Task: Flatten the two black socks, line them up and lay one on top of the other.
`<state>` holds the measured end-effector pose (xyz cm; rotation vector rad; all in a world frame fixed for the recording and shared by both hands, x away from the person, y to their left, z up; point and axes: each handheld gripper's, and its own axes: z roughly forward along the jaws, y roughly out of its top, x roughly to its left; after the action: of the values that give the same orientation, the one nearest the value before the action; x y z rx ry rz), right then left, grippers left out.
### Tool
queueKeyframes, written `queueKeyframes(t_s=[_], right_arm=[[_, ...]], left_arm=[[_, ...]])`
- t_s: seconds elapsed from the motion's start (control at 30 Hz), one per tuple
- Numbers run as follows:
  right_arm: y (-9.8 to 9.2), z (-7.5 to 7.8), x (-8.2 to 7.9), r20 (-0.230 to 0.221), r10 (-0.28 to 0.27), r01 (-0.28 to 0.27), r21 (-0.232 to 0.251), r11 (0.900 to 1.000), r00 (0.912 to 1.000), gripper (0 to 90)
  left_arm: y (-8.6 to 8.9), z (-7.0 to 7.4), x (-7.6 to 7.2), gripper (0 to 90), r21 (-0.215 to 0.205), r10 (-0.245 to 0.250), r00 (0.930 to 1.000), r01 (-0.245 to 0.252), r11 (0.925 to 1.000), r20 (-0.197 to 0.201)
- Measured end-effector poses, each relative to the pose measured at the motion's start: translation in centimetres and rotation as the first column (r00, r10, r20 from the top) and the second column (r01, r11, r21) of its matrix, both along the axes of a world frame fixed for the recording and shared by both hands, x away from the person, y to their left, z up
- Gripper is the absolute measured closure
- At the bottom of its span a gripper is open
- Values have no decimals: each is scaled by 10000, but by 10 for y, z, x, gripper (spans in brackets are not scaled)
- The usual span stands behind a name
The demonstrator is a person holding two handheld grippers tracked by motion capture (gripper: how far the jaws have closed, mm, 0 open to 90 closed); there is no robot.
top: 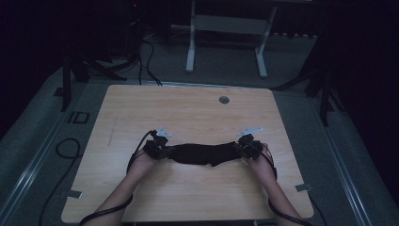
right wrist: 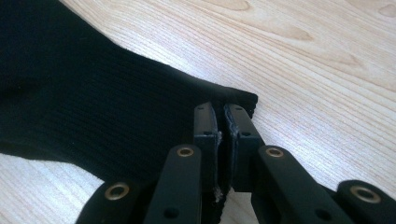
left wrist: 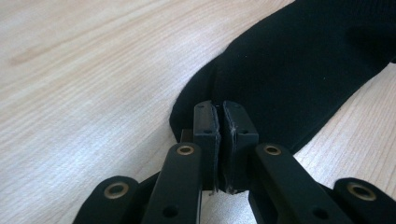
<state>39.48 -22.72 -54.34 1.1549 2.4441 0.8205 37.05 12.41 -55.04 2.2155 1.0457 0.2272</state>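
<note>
A black knitted cloth (top: 201, 154) stretches between the two grippers over the near half of the wooden tabletop (top: 188, 113), roughly midway between the left and right edges. Its long axis runs left to right, parallel to the near edge, one end pointing at each side edge. The middle of the cloth sags a little toward the near edge.

The left gripper (top: 158, 149) is clamped on the left end of the cloth; in the left gripper view its jaws stand pressed together with the fabric's edge pinched between them (left wrist: 219, 126), and the cloth (left wrist: 299, 79) spreads away across the wood. The right gripper (top: 245, 147) grips the right end the same way; in the right gripper view its jaws are closed on the fabric near a corner of the cloth (right wrist: 222, 123), the ribbed knit (right wrist: 84, 102) running off toward the left of that view.

Each gripper is held by a hand, the forearms coming in from the near edge. A round grey grommet (top: 224, 100) sits in the tabletop near the far edge, well apart from the cloth.
</note>
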Motion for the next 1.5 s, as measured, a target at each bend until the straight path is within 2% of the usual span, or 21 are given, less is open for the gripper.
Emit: queueKeyframes(t_s=[0.23,0.3,0.33,0.4,0.43,0.5,0.63,0.73,0.8,0.87,0.93,1.03,1.1,1.13,1.2,1.27,1.33,1.5], right_arm=[[0,-1,-1,54,-34,34,59,10000,10000,833],[0,-1,-1,57,-47,47,76,10000,10000,825],[-1,-1,-1,48,-53,53,92,9999,10000,813],[-1,0,-1,53,-61,60,134,9999,10000,754],[-2,0,-1,41,-60,60,157,9999,10000,729],[-4,2,-2,85,-140,138,206,9997,9999,684],[-9,11,-4,243,-268,255,523,9983,9993,639],[-9,18,-8,459,-197,160,779,9968,9988,694],[-5,22,-13,533,7,-49,782,9969,9986,799],[2,22,-17,663,287,-334,699,9970,9974,856],[8,20,-20,589,495,-538,733,9959,9970,863],[16,15,-22,531,760,-793,619,9949,9957,873],[19,11,-21,410,791,-811,503,9954,9960,873],[19,6,-19,297,752,-765,444,9961,9967,872],[18,2,-18,208,725,-731,323,9968,9972,872],[15,-4,-17,53,655,-656,204,9976,9978,873],[10,-7,-18,30,634,-634,508,9967,9980,874],[8,-7,-22,104,778,-782,371,9962,9969,869]], left_arm=[[0,-3,0,845,47,-85,9999,85,10000,74],[0,-3,0,806,87,-7,9999,6,10000,119],[1,-2,0,772,-9,74,9998,-74,10000,180],[5,3,-1,711,-508,206,9989,-185,9985,412],[7,6,-2,710,-670,258,9981,-221,9975,554],[10,11,-3,711,-623,409,9961,-361,9974,786],[11,18,-4,710,-482,666,9937,-624,9969,902],[7,21,-8,734,-802,412,9941,-332,9962,1000],[0,21,-11,800,-770,111,9953,-37,9970,957],[-7,20,-12,847,-648,-36,9955,98,9979,947],[-12,17,-11,856,-781,-208,9960,277,9966,871],[-17,11,-8,877,-687,-279,9969,329,9971,729],[-18,4,-6,877,-421,-276,9979,301,9987,594],[-18,3,-5,877,-420,-275,9982,298,9987,537],[-17,-3,-4,878,-155,-198,9989,204,9997,429],[-13,-9,-3,878,-190,-200,9992,206,9996,356],[-11,-9,-3,888,-321,-127,9994,137,9994,317],[-12,-9,-5,889,-119,-178,9990,183,9998,399]])
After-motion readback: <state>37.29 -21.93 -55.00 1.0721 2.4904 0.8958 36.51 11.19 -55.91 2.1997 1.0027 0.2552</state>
